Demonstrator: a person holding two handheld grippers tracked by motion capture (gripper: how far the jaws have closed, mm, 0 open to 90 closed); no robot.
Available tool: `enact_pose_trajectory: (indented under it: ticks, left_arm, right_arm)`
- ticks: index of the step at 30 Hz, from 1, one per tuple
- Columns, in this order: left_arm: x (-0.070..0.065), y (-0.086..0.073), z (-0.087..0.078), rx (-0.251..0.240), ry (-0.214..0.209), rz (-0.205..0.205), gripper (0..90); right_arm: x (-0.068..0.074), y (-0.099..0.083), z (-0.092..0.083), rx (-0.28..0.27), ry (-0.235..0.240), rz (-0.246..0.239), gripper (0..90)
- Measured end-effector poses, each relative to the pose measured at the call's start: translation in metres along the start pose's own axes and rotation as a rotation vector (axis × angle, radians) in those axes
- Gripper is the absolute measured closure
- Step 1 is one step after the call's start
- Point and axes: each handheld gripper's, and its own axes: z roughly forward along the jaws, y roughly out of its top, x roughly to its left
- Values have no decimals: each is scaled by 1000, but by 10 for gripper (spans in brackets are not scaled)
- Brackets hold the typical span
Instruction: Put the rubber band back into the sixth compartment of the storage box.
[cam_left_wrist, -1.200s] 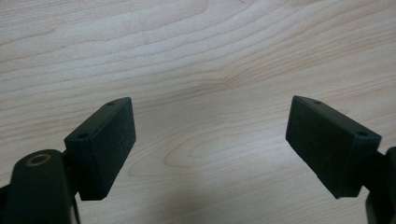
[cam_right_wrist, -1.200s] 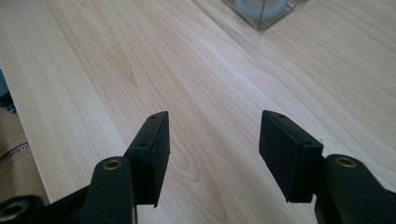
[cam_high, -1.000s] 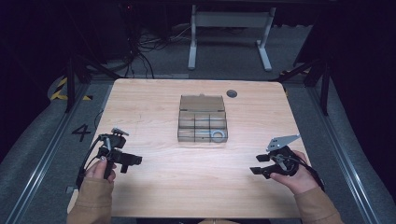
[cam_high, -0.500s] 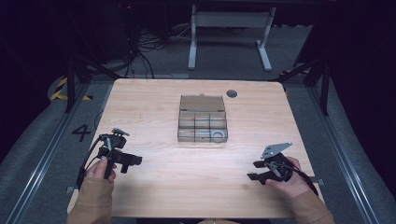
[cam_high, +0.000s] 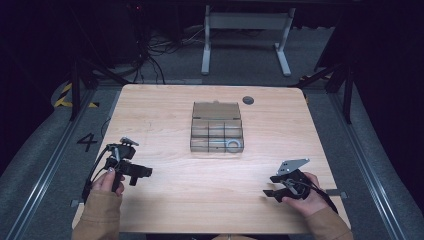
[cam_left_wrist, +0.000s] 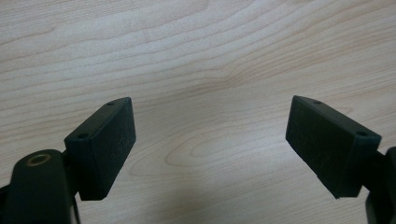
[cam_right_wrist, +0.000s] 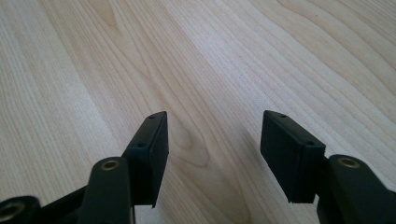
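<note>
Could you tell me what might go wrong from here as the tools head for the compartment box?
The small ring lies in a corner compartment of the clear box, so wide-open jaws may catch the walls. The box looks light; a nudge from the right tool or left tool could slide it. The left tool's cable loops on the table and may snag.

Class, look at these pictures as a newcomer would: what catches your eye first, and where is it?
First comes the clear compartment box at the middle of the pale wooden table, lid open, with a small ring in its near right compartment. Next come the two black grippers near the front edge: the left gripper and the right gripper, each in a hand, both with jaws open over bare wood and well short of the box.
</note>
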Motion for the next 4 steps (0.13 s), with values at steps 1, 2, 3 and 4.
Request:
enact_pose_trajectory:
  ticks: [1,2,3,4]
  left_arm:
    - [0,0,0,-1,0,5,166]
    - [0,0,0,-3,0,4,166]
    - [0,0,0,-3,0,4,166]
    - [1,0,0,-2,0,4,166]
  right_arm:
    - [0,0,0,-2,1,-1,423]
    - [-1,0,0,-6,-1,1,424]
    - [-1,0,0,-6,-1,1,424]
    - [-2,0,0,-15,-5,2,424]
